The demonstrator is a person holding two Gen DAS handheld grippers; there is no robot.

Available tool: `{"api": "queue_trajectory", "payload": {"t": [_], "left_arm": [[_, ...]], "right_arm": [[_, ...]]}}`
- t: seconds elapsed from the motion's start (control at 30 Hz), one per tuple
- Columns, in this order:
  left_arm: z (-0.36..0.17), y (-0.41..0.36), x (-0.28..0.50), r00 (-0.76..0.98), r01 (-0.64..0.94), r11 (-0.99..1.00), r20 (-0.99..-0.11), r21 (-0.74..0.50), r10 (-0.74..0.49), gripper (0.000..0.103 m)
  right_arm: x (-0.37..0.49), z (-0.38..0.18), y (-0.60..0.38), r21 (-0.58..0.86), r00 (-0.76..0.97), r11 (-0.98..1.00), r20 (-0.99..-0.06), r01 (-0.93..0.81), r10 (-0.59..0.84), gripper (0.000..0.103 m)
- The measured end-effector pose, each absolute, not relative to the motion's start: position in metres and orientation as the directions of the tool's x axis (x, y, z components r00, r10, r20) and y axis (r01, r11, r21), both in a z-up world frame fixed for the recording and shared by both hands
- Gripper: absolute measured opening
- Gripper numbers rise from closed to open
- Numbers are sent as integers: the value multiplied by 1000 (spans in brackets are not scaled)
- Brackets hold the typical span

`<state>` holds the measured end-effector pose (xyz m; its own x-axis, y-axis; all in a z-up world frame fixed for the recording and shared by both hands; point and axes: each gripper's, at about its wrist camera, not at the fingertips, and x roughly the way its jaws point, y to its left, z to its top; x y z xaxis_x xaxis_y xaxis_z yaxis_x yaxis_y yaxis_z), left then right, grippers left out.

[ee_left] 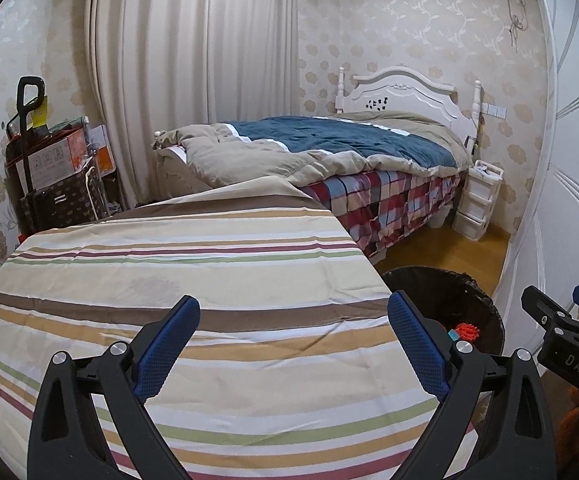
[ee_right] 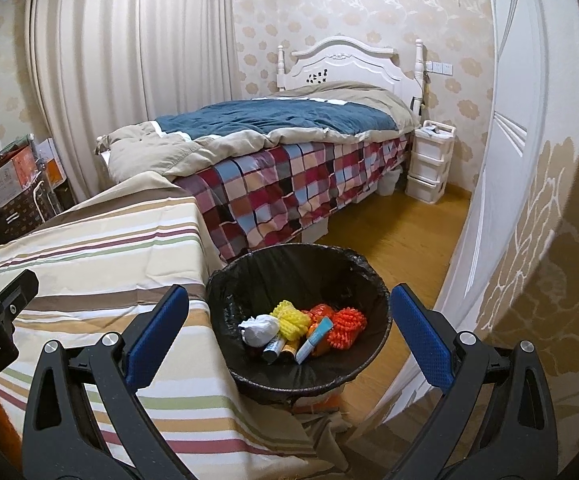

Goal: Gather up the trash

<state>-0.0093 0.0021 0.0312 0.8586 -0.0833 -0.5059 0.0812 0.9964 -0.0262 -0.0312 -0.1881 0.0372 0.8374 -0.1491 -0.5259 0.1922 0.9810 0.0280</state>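
Looking left to right: the left gripper [ee_left: 293, 344] hovers over the striped tablecloth [ee_left: 193, 264], claw spread wide with nothing in it, and I can't spot any litter on the cloth. Just beside the table's right edge sits the black-lined trash bin [ee_right: 249, 272], holding a white paper wad [ee_right: 259, 330], yellow foam net [ee_right: 289, 318], orange foam net [ee_right: 347, 326] and a couple of tubes. The right gripper [ee_right: 289, 334] hangs above it, spread and empty too. Feels like the collecting is basically done; next move would be scanning for leftovers.
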Motion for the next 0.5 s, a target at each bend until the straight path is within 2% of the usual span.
{"api": "queue_trajectory", "payload": {"t": [0.5], "left_arm": [[32, 5, -14, 864, 73, 997, -498, -23, -75, 95]], "right_arm": [[-33, 37, -188, 28, 838, 981, -525, 191, -148, 98]]}}
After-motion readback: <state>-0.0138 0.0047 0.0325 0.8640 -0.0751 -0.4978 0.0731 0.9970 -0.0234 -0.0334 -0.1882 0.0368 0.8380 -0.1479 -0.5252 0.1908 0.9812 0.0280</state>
